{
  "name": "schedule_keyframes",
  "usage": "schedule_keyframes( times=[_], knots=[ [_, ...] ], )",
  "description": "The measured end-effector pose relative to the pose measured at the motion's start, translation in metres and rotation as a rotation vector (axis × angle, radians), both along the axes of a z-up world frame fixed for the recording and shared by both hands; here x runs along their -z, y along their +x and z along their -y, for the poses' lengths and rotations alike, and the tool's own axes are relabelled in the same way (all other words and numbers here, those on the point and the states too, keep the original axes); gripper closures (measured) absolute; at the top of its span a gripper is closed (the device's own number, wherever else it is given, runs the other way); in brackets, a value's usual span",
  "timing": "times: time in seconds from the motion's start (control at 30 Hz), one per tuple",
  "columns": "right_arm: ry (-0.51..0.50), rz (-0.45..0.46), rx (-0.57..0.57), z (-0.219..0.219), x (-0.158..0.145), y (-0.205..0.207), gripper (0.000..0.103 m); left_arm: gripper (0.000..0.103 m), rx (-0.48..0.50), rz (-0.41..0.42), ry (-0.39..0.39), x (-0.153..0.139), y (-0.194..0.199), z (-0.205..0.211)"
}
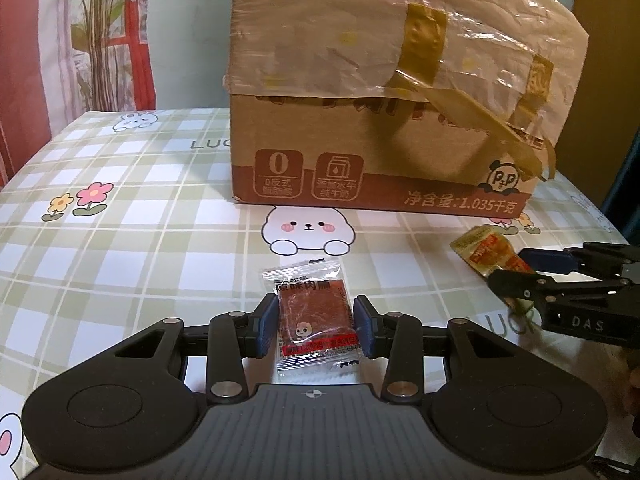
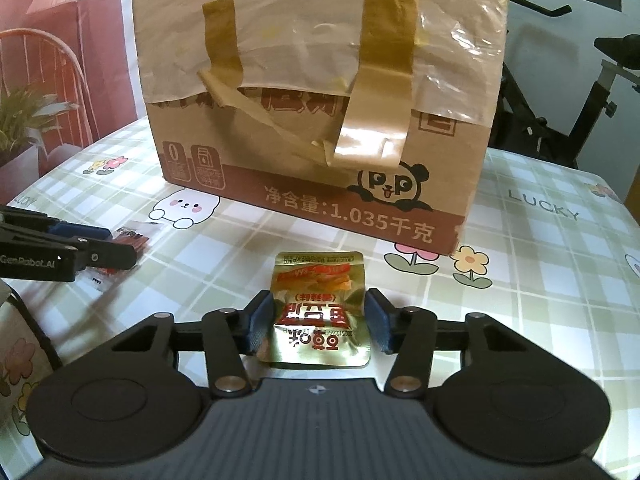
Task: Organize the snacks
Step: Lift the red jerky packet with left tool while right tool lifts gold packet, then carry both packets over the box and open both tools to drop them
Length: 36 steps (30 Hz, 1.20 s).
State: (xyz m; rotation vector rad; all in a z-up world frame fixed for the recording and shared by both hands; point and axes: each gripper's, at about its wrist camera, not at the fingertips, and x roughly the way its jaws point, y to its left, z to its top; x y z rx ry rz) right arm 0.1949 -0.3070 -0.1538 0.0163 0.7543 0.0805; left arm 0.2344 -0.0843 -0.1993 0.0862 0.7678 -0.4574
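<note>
Left jaws: we see the left gripper closed down narrow on the clear packet of dried meat, its blue pads pressed against both side edges of the packet.
Clear packet: we find it lying flat on the counter, with a dark red slab inside, a red strip along its near end and black printing at its far end; it sits just in front of the printed white bunny face on the cloth.
Counter cloth: we note a green and white check with small flowers and the word LUCKY.
Cardboard box: we see it standing at the back of the counter, beyond both packets, its top wrapped in crinkled plastic film and brown tape strips hanging loose down its front; a panda logo and white lettering run along its brown lower band.
Right jaws: we see the right gripper partly open around the gold foil packet, the blue pads touching its crumpled sides; no earlier view lets us judge more.
Gold packet: we find it resting on the counter in front of the box, well to the right of the clear packet, with red lettering on its face.
</note>
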Motion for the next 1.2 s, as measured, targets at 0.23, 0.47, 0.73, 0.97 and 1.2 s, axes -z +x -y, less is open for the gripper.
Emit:
schedule_keyframes(
  times=[0.23,0.47,0.73,0.97,1.2],
  knots=[
    [0.038,0.009,-0.02,0.003,-0.002,-0.008,0.058,0.06,0.019,0.031,-0.008,-0.008,-0.006,0.001],
    [0.111,0.038,-0.047,-0.001,-0.019,-0.021,0.058,0.06,0.04,0.112,-0.021,-0.035,-0.014,0.0],
    [0.148,0.136,-0.146,-0.018,-0.066,-0.033,0.058,0.06,0.07,0.207,-0.076,-0.085,-0.023,-0.008],
    [0.152,0.288,-0.188,-0.022,-0.124,-0.029,0.058,0.06,0.065,0.33,-0.136,-0.139,-0.012,-0.009],
    [0.135,0.421,-0.204,-0.014,-0.187,0.002,0.058,0.06,0.096,0.457,-0.166,-0.195,0.033,0.014]
  ],
)
